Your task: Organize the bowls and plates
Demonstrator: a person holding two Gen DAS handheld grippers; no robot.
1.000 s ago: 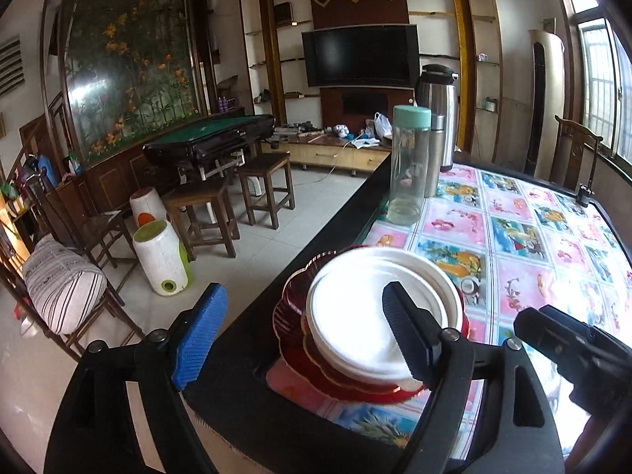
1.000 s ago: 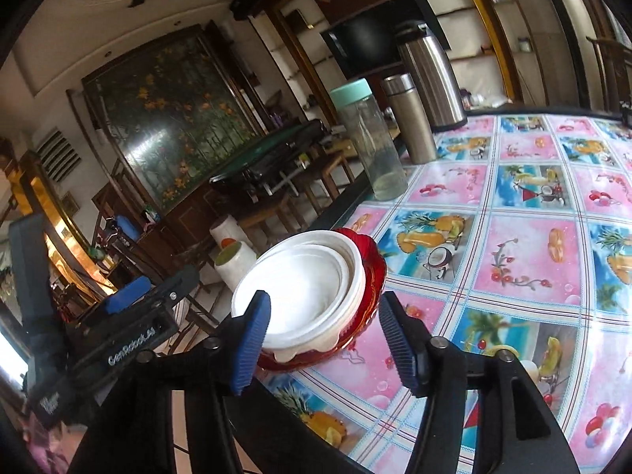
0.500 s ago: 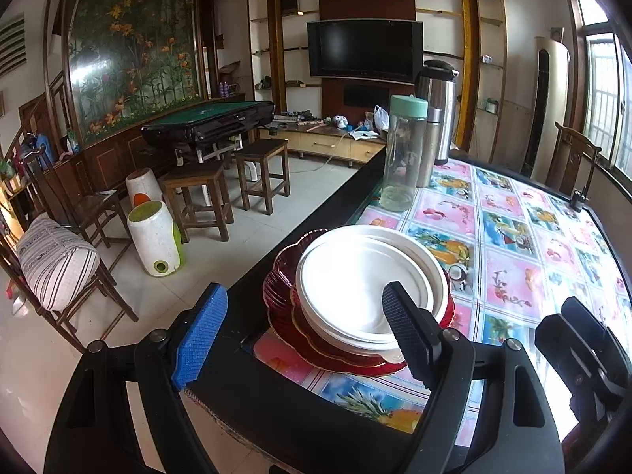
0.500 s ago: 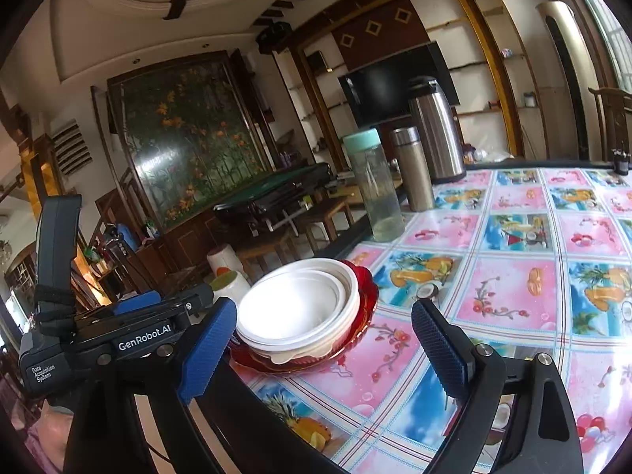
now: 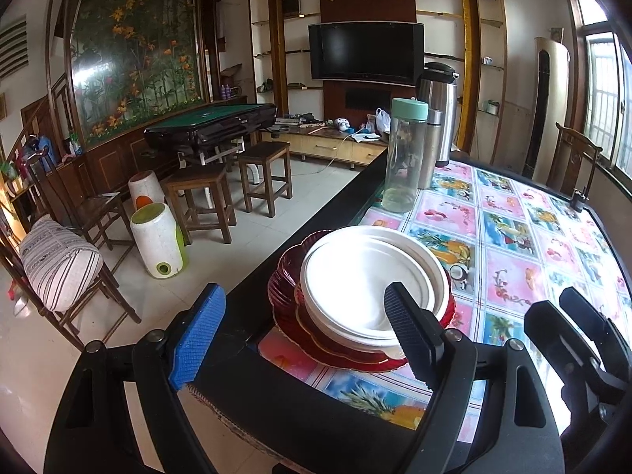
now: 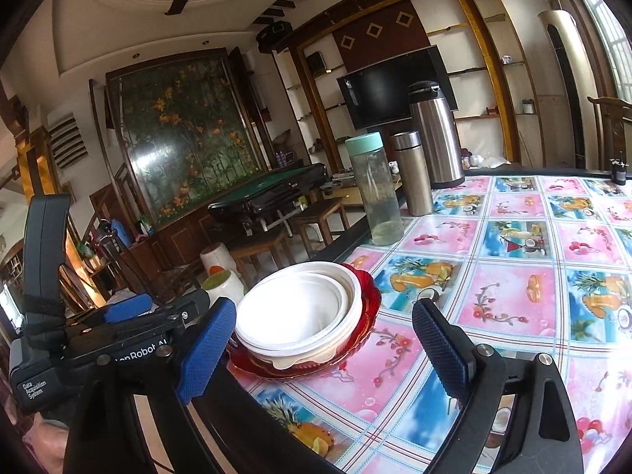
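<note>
Stack: white bowls and plates (image 5: 365,284) nested inside each other, all sitting on red scalloped plates (image 5: 290,312); one pile, by the near corner of the tabletop (image 5: 513,272), close to its dark edge.
What is inside: the topmost white bowl looks empty; I count at least three white rims, and how many red plates lie beneath I cannot tell.
Left gripper (image 5: 304,335): fingers spread wide, holding nothing, hovering off the tabletop corner; the stack lies ahead and a little toward its right finger (image 5: 410,335), which overlaps the white rim in view. Whether it touches I cannot tell.
Right gripper (image 6: 324,351): fingers also wide apart and empty; the stack sits straight ahead between them, nearer the blue-padded finger (image 6: 205,349).
Which is nearer: I judge the two about equally close; the right one is better centred on the pile, with the left gripper's body just beside it on that side.
Long axis: none to speak of, the pile is round; what matters is the rim, which faces both grippers edge-on and slightly from above.
Other containers: a clear bottle with a mint lid (image 6: 373,189) holding only a little at the bottom, a slim steel flask (image 6: 412,173) and a large steel thermos (image 6: 436,134), standing upright well beyond the stack.
State of the task: the dishes look gathered already; likely little remains.
</note>
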